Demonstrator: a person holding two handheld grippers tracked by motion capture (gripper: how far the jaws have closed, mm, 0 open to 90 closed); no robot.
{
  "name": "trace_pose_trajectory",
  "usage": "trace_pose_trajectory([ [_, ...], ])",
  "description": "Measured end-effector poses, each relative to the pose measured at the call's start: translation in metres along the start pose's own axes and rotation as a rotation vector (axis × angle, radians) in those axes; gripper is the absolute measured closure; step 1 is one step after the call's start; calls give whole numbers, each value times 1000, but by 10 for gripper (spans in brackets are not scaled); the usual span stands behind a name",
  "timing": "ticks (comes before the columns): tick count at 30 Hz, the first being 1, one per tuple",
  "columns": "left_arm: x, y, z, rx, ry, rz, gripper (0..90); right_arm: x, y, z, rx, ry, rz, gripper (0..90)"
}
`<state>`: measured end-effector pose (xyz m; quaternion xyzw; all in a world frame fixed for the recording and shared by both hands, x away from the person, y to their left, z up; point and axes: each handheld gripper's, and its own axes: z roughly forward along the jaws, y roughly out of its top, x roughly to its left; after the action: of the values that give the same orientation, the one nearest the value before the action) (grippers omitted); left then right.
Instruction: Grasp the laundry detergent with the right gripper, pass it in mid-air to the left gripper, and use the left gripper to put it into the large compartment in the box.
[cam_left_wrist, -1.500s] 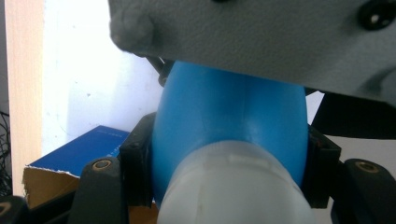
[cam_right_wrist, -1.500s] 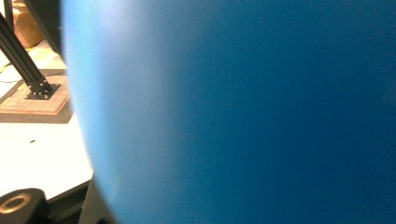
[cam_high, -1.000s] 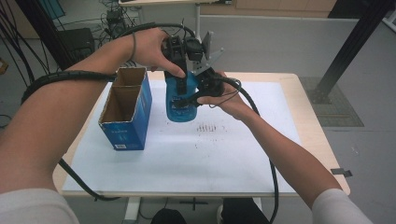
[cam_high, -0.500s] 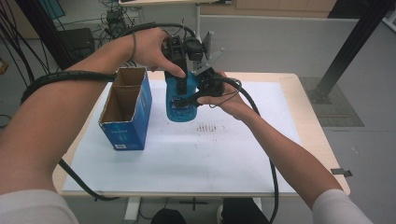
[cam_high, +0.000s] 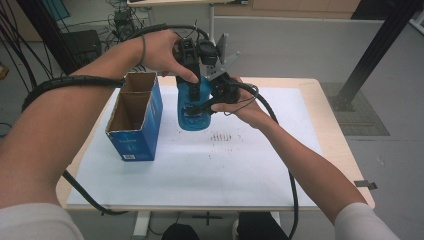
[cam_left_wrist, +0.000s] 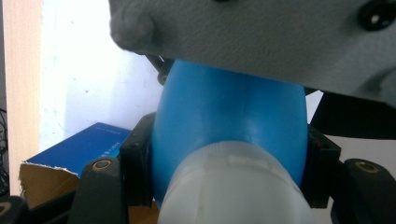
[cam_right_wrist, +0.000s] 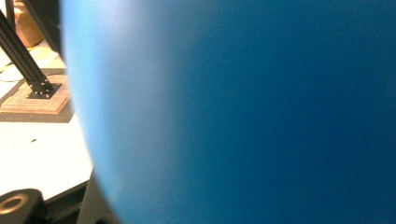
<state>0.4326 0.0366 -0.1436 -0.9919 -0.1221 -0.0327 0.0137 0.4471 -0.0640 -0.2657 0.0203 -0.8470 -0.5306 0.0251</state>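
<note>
A blue bottle (cam_high: 192, 109) stands upright over the white mat (cam_high: 225, 165); whether its base touches the mat I cannot tell. My left gripper (cam_high: 193, 86) comes down from above and is shut on the bottle's shoulder. In the left gripper view its black jaws press both sides of the blue bottle (cam_left_wrist: 229, 112) just past the white cap (cam_left_wrist: 233, 186). My right gripper (cam_high: 212, 97) reaches in from the right and is shut on the bottle's side. In the right gripper view the blue bottle (cam_right_wrist: 233, 112) sits right against the lens and hides the jaws.
An open blue cardboard box (cam_high: 132, 120) stands on the mat left of the bottle, and its corner (cam_left_wrist: 79, 149) shows in the left gripper view. Pencil-like marks (cam_high: 222, 136) lie right of the bottle. The wooden table edge (cam_high: 332, 120) frames the mat.
</note>
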Motion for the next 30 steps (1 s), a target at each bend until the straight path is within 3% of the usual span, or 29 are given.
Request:
trace_pose_trajectory([
  [22,0,-2,-1,-10,2,-15,372,1,0,0,2,-8,6,412],
  [25,0,-3,-2,-14,3,-21,373,1,-1,-2,-6,-11,14,345],
  [30,2,-6,-7,-26,11,-40,373,0,-5,-11,19,-59,21,250],
])
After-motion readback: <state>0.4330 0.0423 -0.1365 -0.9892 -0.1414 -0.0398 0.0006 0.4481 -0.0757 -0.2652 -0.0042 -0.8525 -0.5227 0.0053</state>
